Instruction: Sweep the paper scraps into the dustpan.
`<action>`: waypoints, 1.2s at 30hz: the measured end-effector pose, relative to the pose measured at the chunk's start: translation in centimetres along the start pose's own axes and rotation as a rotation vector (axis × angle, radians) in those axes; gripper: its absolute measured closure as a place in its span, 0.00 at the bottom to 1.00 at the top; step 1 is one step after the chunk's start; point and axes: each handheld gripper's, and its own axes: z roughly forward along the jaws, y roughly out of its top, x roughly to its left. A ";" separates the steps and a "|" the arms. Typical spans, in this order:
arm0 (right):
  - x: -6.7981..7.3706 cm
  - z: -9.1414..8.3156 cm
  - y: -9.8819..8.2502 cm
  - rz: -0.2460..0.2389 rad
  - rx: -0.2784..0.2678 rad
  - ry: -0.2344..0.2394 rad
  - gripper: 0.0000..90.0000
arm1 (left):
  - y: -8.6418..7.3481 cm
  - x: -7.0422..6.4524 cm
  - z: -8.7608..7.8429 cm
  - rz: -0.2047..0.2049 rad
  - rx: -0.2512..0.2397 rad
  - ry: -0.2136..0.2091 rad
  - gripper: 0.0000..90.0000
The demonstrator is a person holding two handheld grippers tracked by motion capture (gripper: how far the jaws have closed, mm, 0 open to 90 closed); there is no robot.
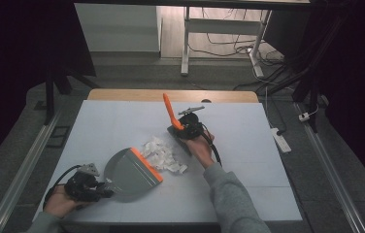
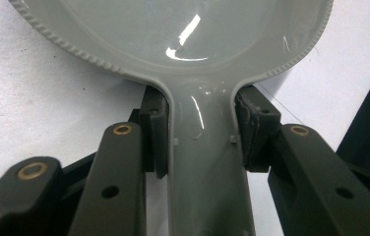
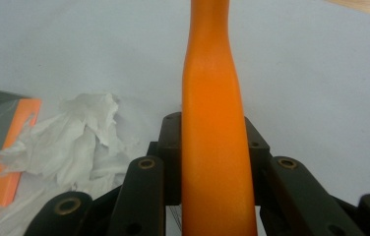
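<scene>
A grey dustpan (image 1: 131, 171) with an orange front lip lies on the white table (image 1: 107, 126), its lip toward a pile of white paper scraps (image 1: 162, 154). My left gripper (image 1: 104, 190) is shut on the dustpan's grey handle (image 2: 206, 167), which sits pinched between the two pads (image 2: 156, 132). My right gripper (image 1: 183, 130) is shut on the orange handle (image 3: 215, 142) of a small brush (image 1: 171, 112) that stands tilted just right of the scraps. The paper scraps (image 3: 75, 142) and the dustpan's orange lip (image 3: 13, 162) lie to the left in the right gripper view.
A wooden strip (image 1: 171, 95) borders the table's far edge. Beyond it stand a white desk frame (image 1: 186, 43) and loose cables (image 1: 229, 48) on the floor. A power strip (image 1: 282, 141) lies on the floor to the right.
</scene>
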 end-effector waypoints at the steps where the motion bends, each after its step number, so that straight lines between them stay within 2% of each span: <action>1: 0.1 0.3 0.1 -0.002 0.001 0.006 0.78 | 0.0 0.0 0.0 0.000 0.000 0.000 0.69; 14: 2.4 2.4 1.1 -0.053 0.017 0.052 0.78 | 0.0 0.0 0.1 0.005 0.000 -0.011 0.69; 22: 3.8 2.8 0.9 -0.059 0.022 0.109 0.78 | 0.1 -0.1 0.2 0.004 0.002 -0.011 0.69; 25: 4.9 2.7 0.7 -0.092 0.031 0.137 0.78 | 0.3 -0.1 0.2 0.007 0.005 -0.012 0.69; 26: 5.7 2.7 0.6 -0.117 0.041 0.154 0.78 | 0.4 -0.2 0.3 0.009 0.005 -0.012 0.69; 29: 6.3 2.6 0.5 -0.136 0.046 0.178 0.78 | 0.5 -0.2 0.3 0.011 0.006 -0.010 0.69; 32: 7.2 2.5 0.4 -0.176 0.057 0.199 0.78 | 0.5 -0.2 0.3 0.009 0.006 -0.013 0.69; 36: 8.6 2.2 -0.1 -0.229 0.070 0.251 0.78 | 0.5 -0.2 0.3 0.011 0.006 -0.011 0.69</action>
